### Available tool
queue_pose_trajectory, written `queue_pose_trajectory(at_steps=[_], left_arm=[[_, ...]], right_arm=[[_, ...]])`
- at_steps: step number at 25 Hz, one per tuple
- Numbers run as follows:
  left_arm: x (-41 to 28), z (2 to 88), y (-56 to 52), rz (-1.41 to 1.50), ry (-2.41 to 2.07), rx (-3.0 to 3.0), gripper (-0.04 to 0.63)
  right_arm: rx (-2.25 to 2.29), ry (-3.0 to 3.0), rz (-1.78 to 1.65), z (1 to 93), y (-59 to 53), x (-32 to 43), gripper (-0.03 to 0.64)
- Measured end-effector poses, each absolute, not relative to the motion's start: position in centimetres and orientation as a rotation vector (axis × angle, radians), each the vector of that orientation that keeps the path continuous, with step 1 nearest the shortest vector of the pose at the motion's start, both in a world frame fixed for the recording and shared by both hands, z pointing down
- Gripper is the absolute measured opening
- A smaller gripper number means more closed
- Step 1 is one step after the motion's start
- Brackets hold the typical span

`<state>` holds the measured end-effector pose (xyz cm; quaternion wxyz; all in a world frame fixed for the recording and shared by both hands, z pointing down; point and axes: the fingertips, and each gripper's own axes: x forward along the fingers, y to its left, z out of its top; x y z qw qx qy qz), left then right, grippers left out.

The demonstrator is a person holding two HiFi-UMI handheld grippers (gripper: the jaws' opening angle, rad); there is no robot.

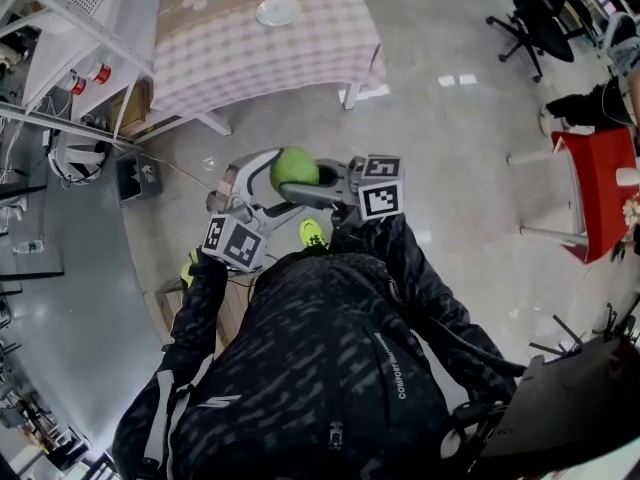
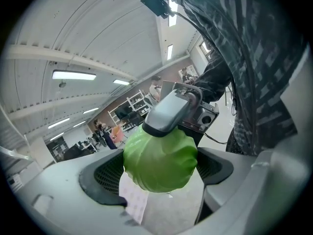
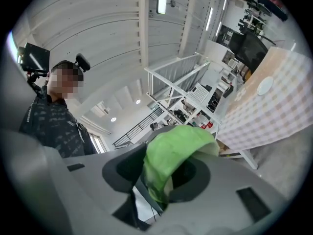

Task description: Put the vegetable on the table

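Observation:
A round green cabbage (image 1: 294, 168) is held up in front of the person's chest, over the glossy floor. My left gripper (image 1: 266, 176) comes in from the left and my right gripper (image 1: 300, 192) from the right; both are closed on the cabbage. In the left gripper view the cabbage (image 2: 160, 158) fills the gap between the dark pads, and a grey finger of the right gripper (image 2: 168, 112) lies across its top. In the right gripper view the cabbage (image 3: 168, 155) is wedged between the jaws. The table with a checked cloth (image 1: 300, 53) stands ahead, bearing a white plate (image 1: 278, 10).
White shelving (image 1: 60, 28) and a black bin (image 1: 135, 176) line the left side. A red table (image 1: 600, 193) and a black office chair (image 1: 540, 18) stand at the right. In the right gripper view the checked table (image 3: 264, 116) lies to the right, with shelving beyond it.

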<state>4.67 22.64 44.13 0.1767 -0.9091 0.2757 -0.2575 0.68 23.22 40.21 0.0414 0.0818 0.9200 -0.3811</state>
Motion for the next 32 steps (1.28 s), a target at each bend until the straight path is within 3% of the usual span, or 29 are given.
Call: queue_pose_trajectory(at_steps=[32], left_arm=[[4.0, 43.9, -2.1, -0.855, 1.011, -2.485, 0.443]], right_arm=[[0.509, 2.814, -1.190, 39.9, -0.9, 0.4, 0.137]])
